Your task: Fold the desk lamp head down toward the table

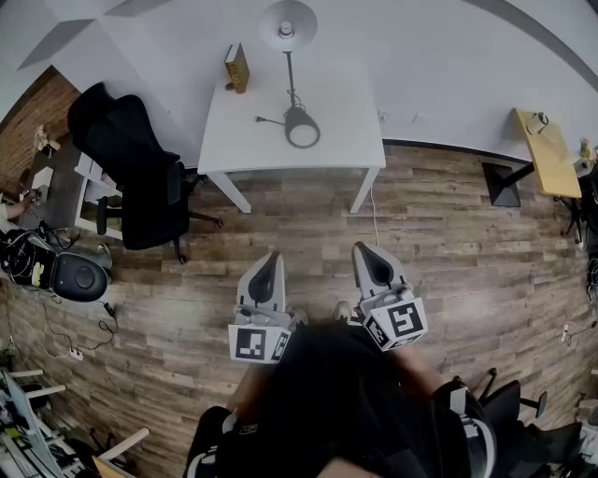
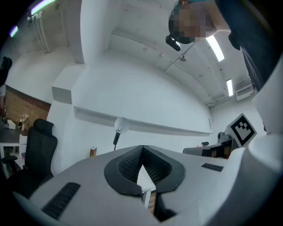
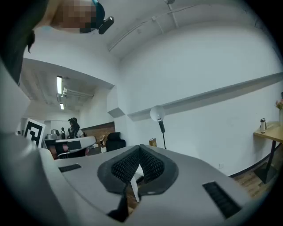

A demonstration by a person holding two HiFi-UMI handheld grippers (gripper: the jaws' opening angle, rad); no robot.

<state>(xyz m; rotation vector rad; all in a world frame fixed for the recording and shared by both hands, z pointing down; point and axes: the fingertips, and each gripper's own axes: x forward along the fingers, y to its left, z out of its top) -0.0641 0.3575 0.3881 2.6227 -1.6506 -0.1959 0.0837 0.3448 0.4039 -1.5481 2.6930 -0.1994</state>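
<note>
A desk lamp (image 1: 290, 56) stands on the white table (image 1: 336, 140) by the far wall, its stem upright from a round base (image 1: 302, 128) and its round head (image 1: 288, 23) raised. The left gripper view shows the lamp (image 2: 118, 128) small above the jaws; in the right gripper view the lamp (image 3: 158, 115) is also far off. My left gripper (image 1: 266, 264) and right gripper (image 1: 366, 254) are held side by side over the wooden floor, well short of the table. Both are shut with nothing between the jaws.
A small brown book (image 1: 237, 67) stands at the table's back left corner. A black office chair (image 1: 131, 173) sits left of the table. A yellow side table (image 1: 547, 149) is at the right. Cables and equipment (image 1: 70, 275) lie at the left on the floor.
</note>
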